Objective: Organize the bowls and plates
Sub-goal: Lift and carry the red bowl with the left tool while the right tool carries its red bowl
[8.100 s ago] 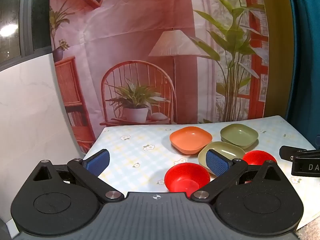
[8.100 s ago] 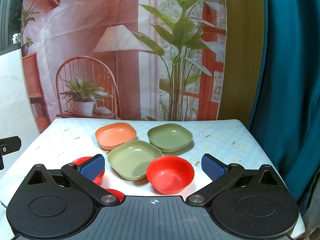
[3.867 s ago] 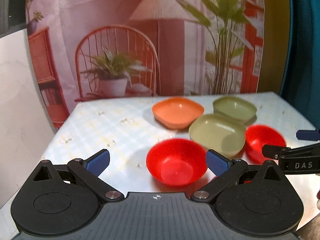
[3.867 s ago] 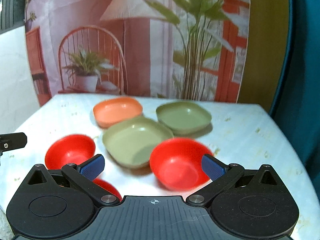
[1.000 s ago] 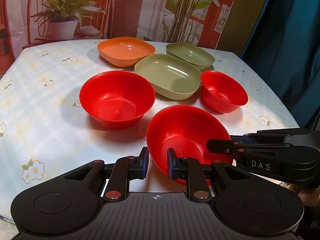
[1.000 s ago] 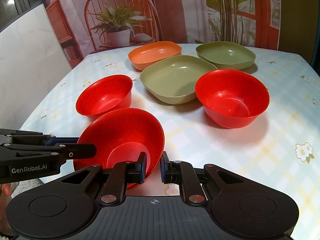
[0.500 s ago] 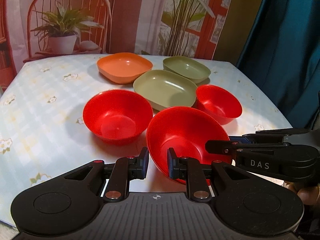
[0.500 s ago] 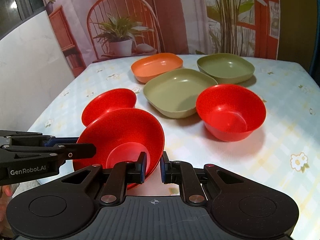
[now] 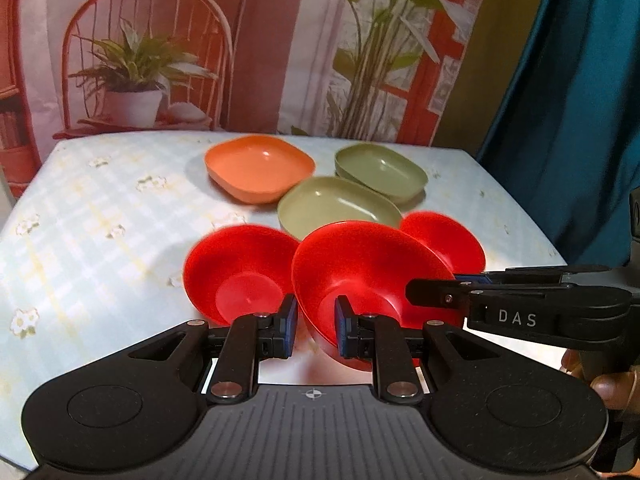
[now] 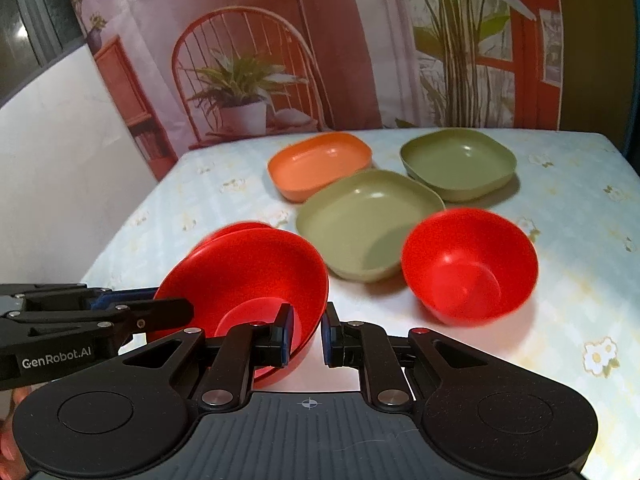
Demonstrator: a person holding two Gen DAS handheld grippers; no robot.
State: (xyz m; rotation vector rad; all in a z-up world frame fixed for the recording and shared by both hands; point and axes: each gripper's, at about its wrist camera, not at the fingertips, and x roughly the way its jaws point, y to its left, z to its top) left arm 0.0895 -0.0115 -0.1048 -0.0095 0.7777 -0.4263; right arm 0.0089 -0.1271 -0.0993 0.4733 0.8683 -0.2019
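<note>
Both grippers hold one red bowl (image 9: 368, 268) lifted above the table, tilted. My left gripper (image 9: 314, 326) is shut on its left rim; my right gripper (image 10: 305, 334) is shut on its right rim, the bowl (image 10: 244, 276) showing there too. A second red bowl (image 9: 240, 268) sits on the table just left of it, mostly hidden behind it in the right wrist view (image 10: 236, 227). A third red bowl (image 10: 468, 266) sits to the right, also in the left wrist view (image 9: 444, 240). Beyond lie two green square plates (image 10: 370, 220) (image 10: 458, 162) and an orange one (image 10: 320, 164).
The table (image 10: 580, 240) has a pale checked flowered cloth. A printed backdrop with a chair and plants (image 9: 240, 60) hangs behind it. A teal curtain (image 9: 580, 100) stands at the right. A white wall (image 10: 60, 140) is at the left.
The held red bowl has risen and moved toward the left red bowl, now partly covering it in the right wrist view. Both grippers stay shut on it.
</note>
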